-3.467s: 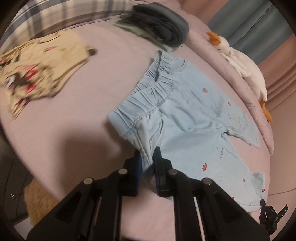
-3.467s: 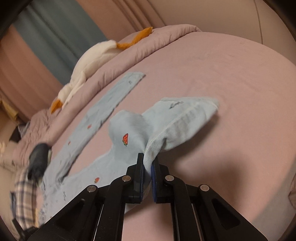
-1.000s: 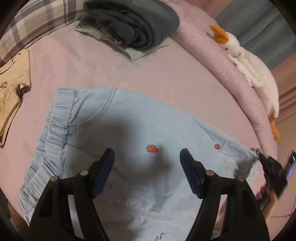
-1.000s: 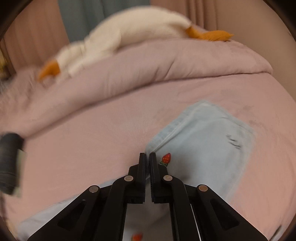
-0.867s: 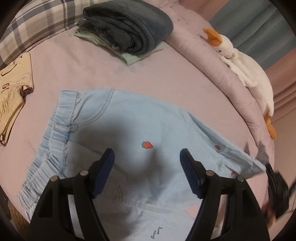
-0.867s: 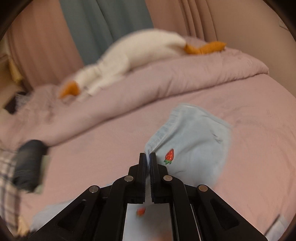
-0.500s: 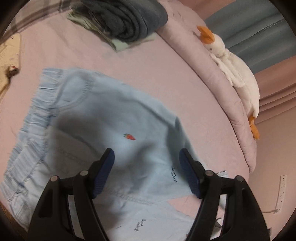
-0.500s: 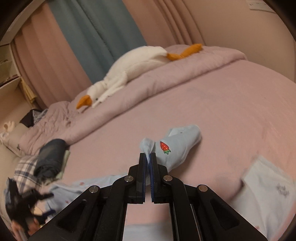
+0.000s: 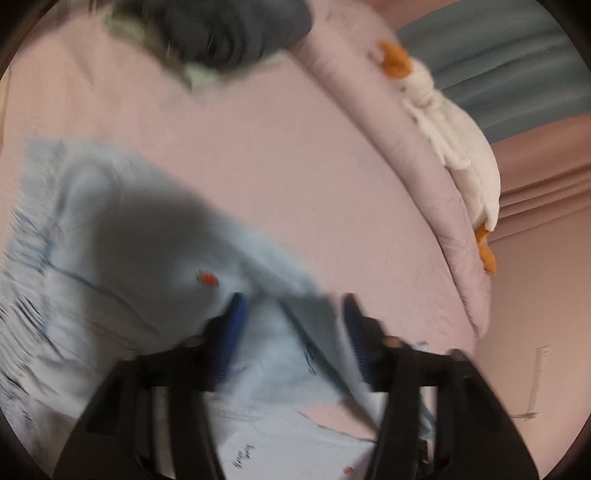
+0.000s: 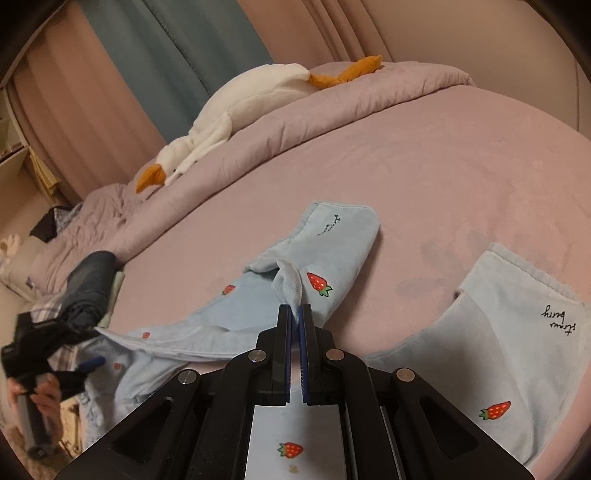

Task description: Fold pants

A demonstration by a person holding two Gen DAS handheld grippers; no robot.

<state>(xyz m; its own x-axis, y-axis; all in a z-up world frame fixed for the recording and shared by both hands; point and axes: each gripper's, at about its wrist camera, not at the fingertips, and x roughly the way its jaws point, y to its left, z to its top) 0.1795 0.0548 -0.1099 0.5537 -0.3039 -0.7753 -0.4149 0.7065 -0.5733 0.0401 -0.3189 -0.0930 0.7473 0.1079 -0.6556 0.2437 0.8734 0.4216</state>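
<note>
Moved: compared with half a second ago, one leg's end sits doubled back on the bed sheet; the left-wrist view is now blurred.
Pants: light blue with strawberries, spread on the pink sheet, other leg flat at right.
Right gripper: jaws nearly together, pinching the folded hem.
Left gripper: jaws wide apart above the fabric, holding nothing.
Goose toy: on the rolled duvet.
Dark folded clothes: beyond the waistband.

Pants spread on bed; plush goose on duvet behind; folded clothes far left.
</note>
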